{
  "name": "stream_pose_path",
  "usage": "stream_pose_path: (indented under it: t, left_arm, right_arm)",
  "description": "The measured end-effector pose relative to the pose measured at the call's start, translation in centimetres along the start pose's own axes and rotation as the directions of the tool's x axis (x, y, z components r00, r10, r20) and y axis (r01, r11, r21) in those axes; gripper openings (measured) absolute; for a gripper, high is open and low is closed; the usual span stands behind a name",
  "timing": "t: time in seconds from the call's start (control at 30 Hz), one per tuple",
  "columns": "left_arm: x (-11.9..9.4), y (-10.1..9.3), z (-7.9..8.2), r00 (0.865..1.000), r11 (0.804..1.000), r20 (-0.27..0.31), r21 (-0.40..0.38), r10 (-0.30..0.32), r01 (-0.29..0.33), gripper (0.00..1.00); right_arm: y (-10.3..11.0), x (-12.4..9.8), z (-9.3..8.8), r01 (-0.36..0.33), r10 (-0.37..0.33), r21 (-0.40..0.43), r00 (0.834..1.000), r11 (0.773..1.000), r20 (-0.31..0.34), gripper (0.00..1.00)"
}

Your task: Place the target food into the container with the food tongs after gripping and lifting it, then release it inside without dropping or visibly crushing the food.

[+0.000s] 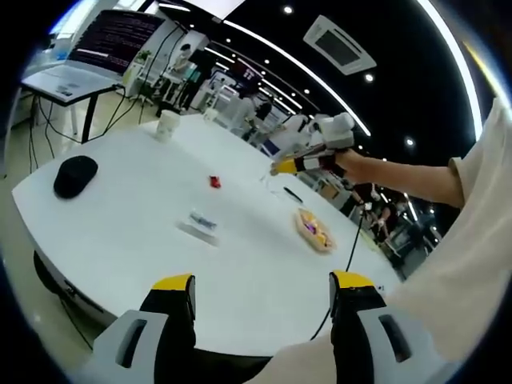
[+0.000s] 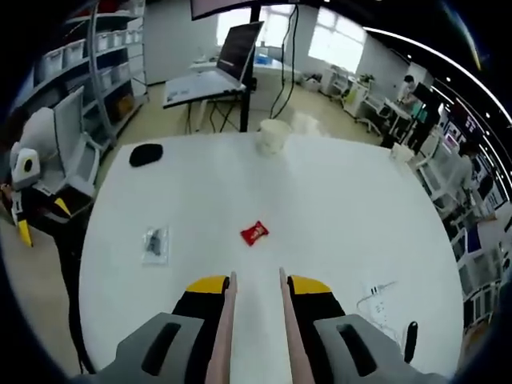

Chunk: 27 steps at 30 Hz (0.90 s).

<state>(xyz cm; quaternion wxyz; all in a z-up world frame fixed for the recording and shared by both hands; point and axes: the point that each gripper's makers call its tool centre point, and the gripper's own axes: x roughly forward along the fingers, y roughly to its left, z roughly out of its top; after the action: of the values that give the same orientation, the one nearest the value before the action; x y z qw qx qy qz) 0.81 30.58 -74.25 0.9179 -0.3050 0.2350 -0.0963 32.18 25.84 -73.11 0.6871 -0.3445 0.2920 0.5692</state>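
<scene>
A small red food packet (image 1: 214,182) (image 2: 254,233) lies flat near the middle of the round white table (image 1: 120,232) (image 2: 344,208). A shallow tan dish (image 1: 314,230) holding colourful food sits nearer the table's right side. My right gripper (image 2: 257,282) is shut on a pair of pale food tongs (image 2: 227,320), whose two arms stand apart and point at the red packet from a short way off. In the left gripper view a hand holds that right gripper (image 1: 282,168) above the table beyond the dish. My left gripper (image 1: 262,284) hangs open over the near table edge with nothing in it.
A clear wrapped packet (image 1: 202,222) (image 2: 154,242) lies left of the red one. A black rounded object (image 1: 76,174) (image 2: 146,154) and a white cup (image 1: 166,124) (image 2: 274,134) sit near the far rim. A white power strip (image 2: 376,292) and black pen (image 2: 410,338) lie right of the tongs. A laptop desk (image 2: 210,80) stands beyond.
</scene>
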Motion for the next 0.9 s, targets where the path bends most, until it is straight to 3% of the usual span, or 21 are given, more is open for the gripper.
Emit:
stream_pose_path:
  t: [0.9]
  left_arm:
    - [1.0,0.7,-0.2,1.000,0.999,-0.008,-0.043,0.026,-0.026,0.68]
  right_arm:
    - [0.3,4.2,1.7,-0.085,0.080,-0.089,0.995,0.992,-0.053,0.28]
